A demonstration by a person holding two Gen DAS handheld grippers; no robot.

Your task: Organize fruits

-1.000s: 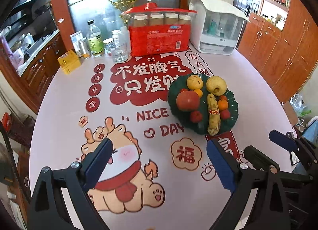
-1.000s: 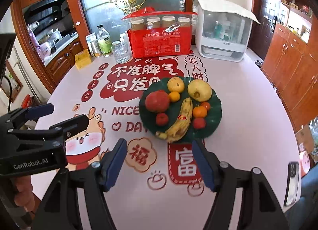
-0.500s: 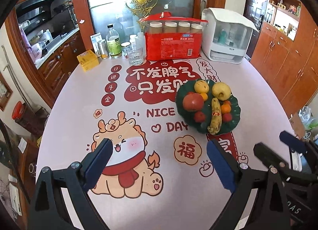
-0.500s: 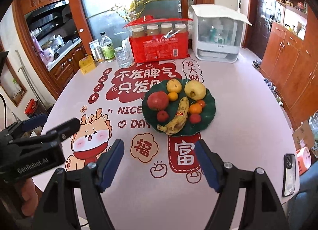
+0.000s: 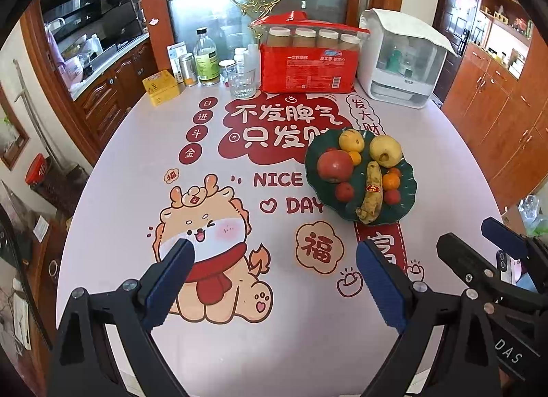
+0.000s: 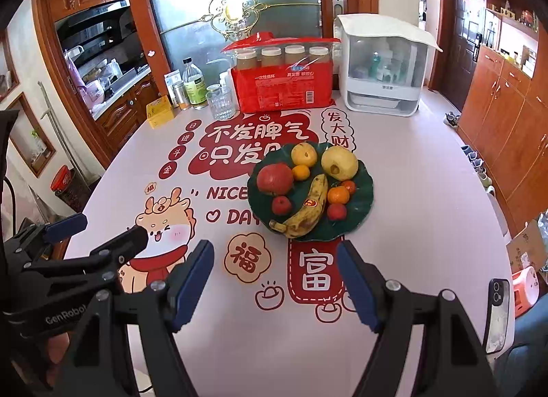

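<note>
Left wrist view: the left gripper (image 5: 274,277) hangs over the near part of the table (image 5: 445,143), its fingers spread wide with nothing between them. The right gripper (image 6: 275,277), seen in the right wrist view, is likewise spread wide and empty, held over the printed red panel just short of the plate.

Location of task items: all fruit lies on the dark green plate (image 6: 359,205), which stands right of the table's centre, well apart from both grippers. On it are a spotted banana (image 6: 308,207) lying lengthwise with its stem toward the camera, a large red apple (image 6: 275,178), two yellow pears (image 6: 339,163) at the far side, small oranges (image 6: 338,195) and small red fruits (image 6: 281,205). No fruit lies on the bare cloth.

Other items: a red package of cups (image 6: 282,88), a white cabinet (image 6: 382,71), a drinking glass (image 6: 221,102) and bottles (image 6: 193,85) stand along the far edge, clear of the work area. A phone (image 6: 496,314) lies at the near right edge.

Assessment: neither gripper touches any fruit, so the step in hand appears to be either an approach or a standoff; the pictures do not settle which. Should a pick follow, the right gripper is the better placed. The banana's near end offers the easiest entry, calling for the fingers to straddle it across its width. Round fruit crowded alongside may roll if nudged.
</note>
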